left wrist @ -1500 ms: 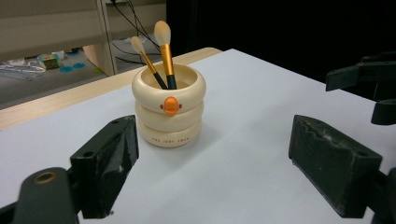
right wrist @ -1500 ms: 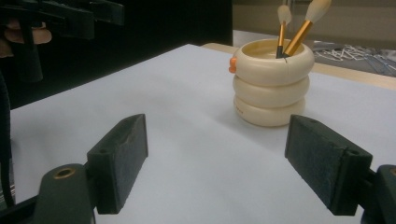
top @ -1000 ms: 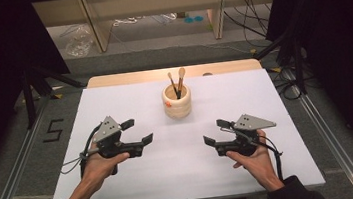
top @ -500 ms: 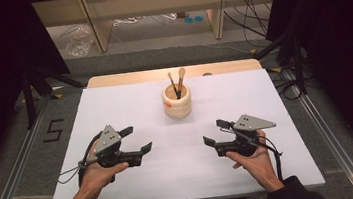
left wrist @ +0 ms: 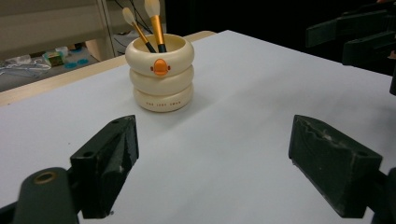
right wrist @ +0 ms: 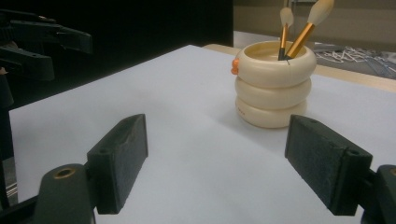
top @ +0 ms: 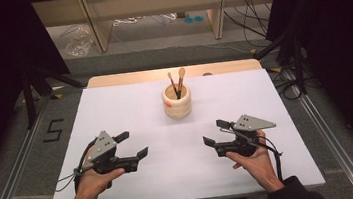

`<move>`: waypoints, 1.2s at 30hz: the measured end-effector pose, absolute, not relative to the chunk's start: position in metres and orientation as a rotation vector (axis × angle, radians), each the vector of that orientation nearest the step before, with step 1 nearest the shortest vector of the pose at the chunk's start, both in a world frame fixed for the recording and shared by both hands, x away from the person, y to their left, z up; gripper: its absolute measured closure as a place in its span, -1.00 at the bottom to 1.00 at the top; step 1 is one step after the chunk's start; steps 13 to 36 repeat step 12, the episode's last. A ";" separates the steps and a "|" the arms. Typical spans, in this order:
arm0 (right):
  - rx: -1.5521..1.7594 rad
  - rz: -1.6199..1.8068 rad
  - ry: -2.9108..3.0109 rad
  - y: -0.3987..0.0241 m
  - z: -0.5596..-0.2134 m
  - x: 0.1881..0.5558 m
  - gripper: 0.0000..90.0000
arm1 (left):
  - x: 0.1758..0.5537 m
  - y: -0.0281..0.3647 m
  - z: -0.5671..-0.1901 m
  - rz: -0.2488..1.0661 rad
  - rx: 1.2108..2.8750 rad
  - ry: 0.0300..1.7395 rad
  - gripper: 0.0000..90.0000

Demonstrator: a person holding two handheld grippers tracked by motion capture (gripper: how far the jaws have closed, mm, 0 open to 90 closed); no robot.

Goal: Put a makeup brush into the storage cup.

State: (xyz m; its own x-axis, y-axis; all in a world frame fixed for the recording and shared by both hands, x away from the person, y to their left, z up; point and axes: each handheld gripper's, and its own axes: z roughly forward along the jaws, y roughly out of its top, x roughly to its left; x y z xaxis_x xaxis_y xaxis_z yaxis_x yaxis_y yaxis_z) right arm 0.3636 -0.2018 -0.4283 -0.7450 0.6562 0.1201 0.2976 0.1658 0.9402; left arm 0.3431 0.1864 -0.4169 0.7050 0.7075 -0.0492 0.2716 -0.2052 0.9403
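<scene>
A cream ringed cup (top: 177, 101) with an orange duck bill stands at the table's middle back; two brushes (top: 177, 81) with gold handles stick out of it. The cup (left wrist: 161, 71) sits ahead of the left gripper's jaws and the cup (right wrist: 273, 83) also sits ahead of the right gripper's jaws, toward the right one. My left gripper (top: 132, 145) rests low at the front left, open and empty. My right gripper (top: 216, 132) hovers at the front right, open and empty. Both point inward toward each other.
The white table mat (top: 125, 110) has a wooden strip (top: 112, 79) along its far edge. Shelving legs and cables lie on the floor behind. A "5" mark (top: 52, 129) sits on the floor at the left.
My left gripper has drawn back toward the front edge and slightly left. The right gripper has stayed put.
</scene>
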 end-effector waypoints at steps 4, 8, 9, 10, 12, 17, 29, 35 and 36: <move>0.913 1.603 2.133 -0.202 -0.428 0.364 -0.50 | 0.343 0.186 -0.417 0.477 1.776 0.773 -0.64; 0.912 1.604 2.133 -0.202 -0.428 0.364 -0.50 | 0.343 0.185 -0.418 0.471 1.781 0.780 -0.64; 0.912 1.603 2.133 -0.202 -0.428 0.364 -0.50 | 0.343 0.185 -0.418 0.473 1.785 0.773 -0.64; 0.912 1.603 2.133 -0.202 -0.428 0.364 -0.50 | 0.343 0.185 -0.419 0.464 1.777 0.781 -0.64; 0.913 1.604 2.132 -0.202 -0.428 0.364 -0.50 | 0.344 0.186 -0.419 0.472 1.790 0.774 -0.64; 0.913 1.604 2.132 -0.202 -0.428 0.364 -0.50 | 0.344 0.186 -0.419 0.472 1.790 0.774 -0.64; 0.913 1.604 2.132 -0.202 -0.428 0.364 -0.50 | 0.344 0.186 -0.419 0.472 1.790 0.774 -0.64; 0.913 1.604 2.132 -0.202 -0.428 0.364 -0.50 | 0.344 0.186 -0.419 0.472 1.790 0.774 -0.64; 0.913 1.604 2.132 -0.202 -0.428 0.364 -0.50 | 0.344 0.186 -0.419 0.472 1.790 0.774 -0.64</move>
